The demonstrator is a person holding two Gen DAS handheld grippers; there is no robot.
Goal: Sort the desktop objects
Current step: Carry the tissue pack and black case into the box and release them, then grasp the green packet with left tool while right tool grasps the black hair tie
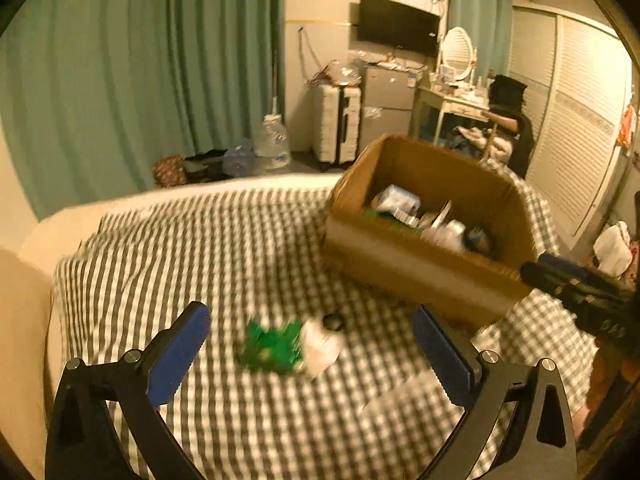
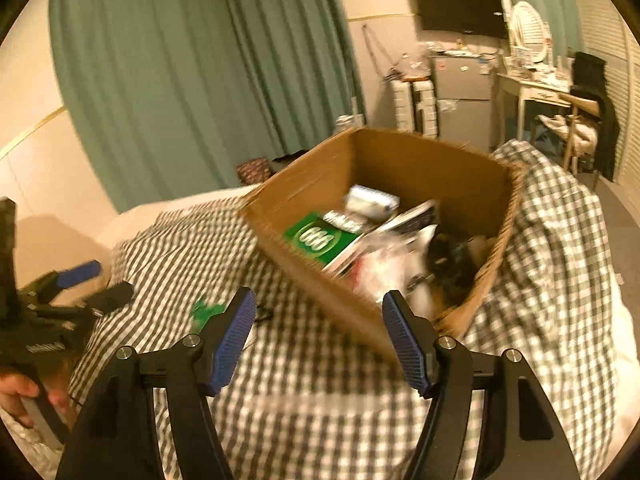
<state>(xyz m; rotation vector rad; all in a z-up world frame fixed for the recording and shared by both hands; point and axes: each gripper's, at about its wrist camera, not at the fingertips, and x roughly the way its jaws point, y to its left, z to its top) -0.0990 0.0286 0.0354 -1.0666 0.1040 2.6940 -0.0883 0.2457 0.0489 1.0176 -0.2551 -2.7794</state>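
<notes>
My left gripper [image 1: 312, 344] is open and empty above the checked bedcover [image 1: 240, 248]. Between its fingers lie a green packet [image 1: 272, 346], a white object [image 1: 320, 346] and a small black round thing [image 1: 333, 322], all blurred. A cardboard box [image 1: 404, 256] stands to the right, holding several items. My right gripper [image 2: 318, 338] is open and empty in front of the box [image 2: 320, 280], near its front wall. Inside the box lie a green pack [image 2: 320, 238], a white pack [image 2: 372, 200] and a dark object [image 2: 450, 258]. The green packet [image 2: 204, 312] shows left of my right gripper.
The left gripper [image 2: 84, 284] shows at the left of the right wrist view; the right gripper [image 1: 580, 288] shows at the right of the left wrist view. A white flat item [image 1: 404, 394] lies near the left gripper's right finger. Beyond the bed are green curtains [image 1: 140, 72], water bottles [image 1: 272, 142] and a desk [image 1: 456, 100].
</notes>
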